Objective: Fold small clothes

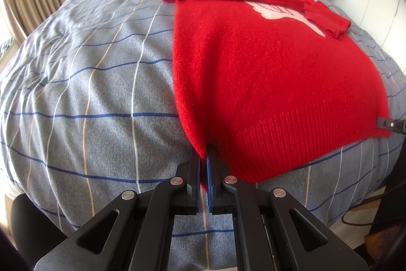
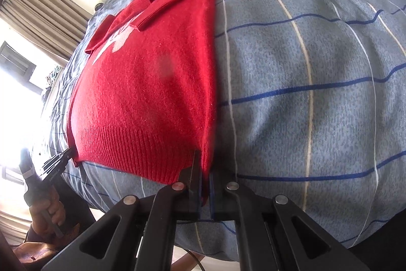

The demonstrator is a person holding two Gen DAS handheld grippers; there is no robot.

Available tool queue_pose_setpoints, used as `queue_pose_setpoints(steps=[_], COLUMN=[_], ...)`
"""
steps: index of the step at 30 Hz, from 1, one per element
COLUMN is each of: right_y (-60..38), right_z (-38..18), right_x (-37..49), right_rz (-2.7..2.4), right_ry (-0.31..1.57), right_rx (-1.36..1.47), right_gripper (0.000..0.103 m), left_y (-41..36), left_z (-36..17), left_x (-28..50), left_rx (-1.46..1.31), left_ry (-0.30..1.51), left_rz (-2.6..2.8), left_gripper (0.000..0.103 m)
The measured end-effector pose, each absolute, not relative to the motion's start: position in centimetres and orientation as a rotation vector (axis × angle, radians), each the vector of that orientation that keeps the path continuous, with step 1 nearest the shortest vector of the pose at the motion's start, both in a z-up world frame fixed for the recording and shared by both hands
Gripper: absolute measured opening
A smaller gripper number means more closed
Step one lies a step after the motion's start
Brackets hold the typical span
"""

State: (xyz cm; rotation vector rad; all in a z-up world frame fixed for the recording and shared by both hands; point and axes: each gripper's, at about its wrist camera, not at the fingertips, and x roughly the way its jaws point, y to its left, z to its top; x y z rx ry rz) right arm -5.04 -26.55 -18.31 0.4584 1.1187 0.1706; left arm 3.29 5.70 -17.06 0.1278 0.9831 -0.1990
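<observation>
Red sweater [image 1: 266, 73] is lying flat on the bed [image 1: 88, 93], sleeves tucked in. Both grippers' fingers are pinching its hem corners: left gripper [image 1: 206, 156], right gripper [image 2: 206, 164]. Soft, floppy knit, probably sagging when lifted.

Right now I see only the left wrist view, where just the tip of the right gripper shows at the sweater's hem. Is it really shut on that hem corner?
Observer: Yes. In the right wrist view the right gripper is shut on the hem corner of the red sweater, with cloth between its fingers.
Operator: What lies on the bed beside that corner?
Observer: Only the blue checked quilt shows on that side.
Operator: What do you see behind the other hem corner?
Observer: A hand grips the handle of the left gripper, below the bed's edge.
</observation>
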Motion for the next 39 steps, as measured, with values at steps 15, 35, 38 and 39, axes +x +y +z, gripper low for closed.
queue_pose_setpoints(steps=[15, 35, 38, 39], right_y=[-26.9, -20.7, -27.3, -30.2], right_z=[-15.3, -12.4, -8.3, -7.0], right_x=[-7.0, 13.1, 12.2, 11.6], right_rz=[0.066, 0.387, 0.252, 0.187], right_ry=[1.205, 0.879, 0.780, 0.755], right_rx=[0.252, -0.131, 0.006, 0.050], right_gripper=[0.030, 0.007, 0.007, 0.007], left_y=[7.6, 15.1, 14.8, 14.7], left_z=[-14.1, -14.8, -14.9, -14.9], left_x=[0.3, 5.6, 5.6, 5.6], left_rx=[0.123, -0.084, -0.087, -0.085], left_ry=[0.998, 0.799, 0.803, 0.805], left_rz=[-0.166, 0.215, 0.199, 0.198], left_gripper=[0.045, 0.064, 0.064, 0.064])
